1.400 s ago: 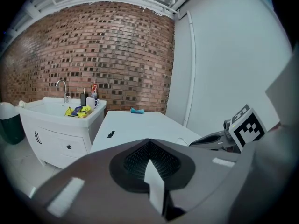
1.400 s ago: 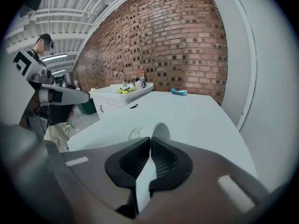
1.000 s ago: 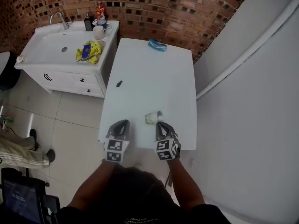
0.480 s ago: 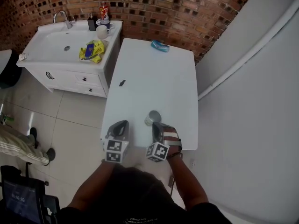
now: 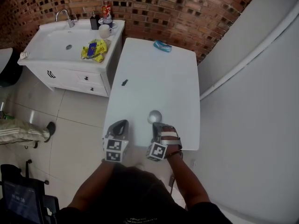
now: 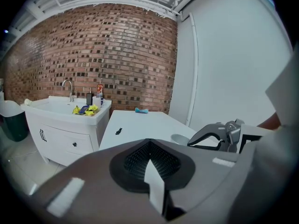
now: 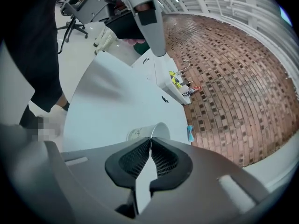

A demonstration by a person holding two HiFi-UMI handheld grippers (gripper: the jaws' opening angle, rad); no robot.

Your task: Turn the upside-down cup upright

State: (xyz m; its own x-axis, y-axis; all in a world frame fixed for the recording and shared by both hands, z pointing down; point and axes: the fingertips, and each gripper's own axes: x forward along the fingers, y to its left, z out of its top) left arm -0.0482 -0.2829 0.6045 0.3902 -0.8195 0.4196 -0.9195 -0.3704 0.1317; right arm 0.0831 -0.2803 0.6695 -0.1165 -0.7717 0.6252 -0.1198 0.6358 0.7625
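Note:
A small paper cup (image 5: 154, 116) stands near the front of the white table (image 5: 159, 73), its mouth facing up in the head view. My right gripper (image 5: 157, 126) is just behind it, jaws pinched on the near rim of the cup (image 7: 140, 133); in the right gripper view the tips (image 7: 150, 141) meet on the cup's wall. My left gripper (image 5: 119, 126) hovers at the table's front left edge, a hand's width from the cup, jaws together and empty. In the left gripper view the cup (image 6: 180, 139) shows beside the right gripper (image 6: 219, 134).
A blue packet (image 5: 162, 45) lies at the table's far end and a small dark object (image 5: 124, 82) near its left edge. A white sink cabinet (image 5: 70, 48) with a mug (image 5: 104, 31) and yellow wrappers (image 5: 95, 49) stands to the left. A grey wall runs along the right.
The cup lay on its side a second ago; now its mouth faces up. My right gripper has rolled with the cup in its jaws. The left gripper has stayed put.

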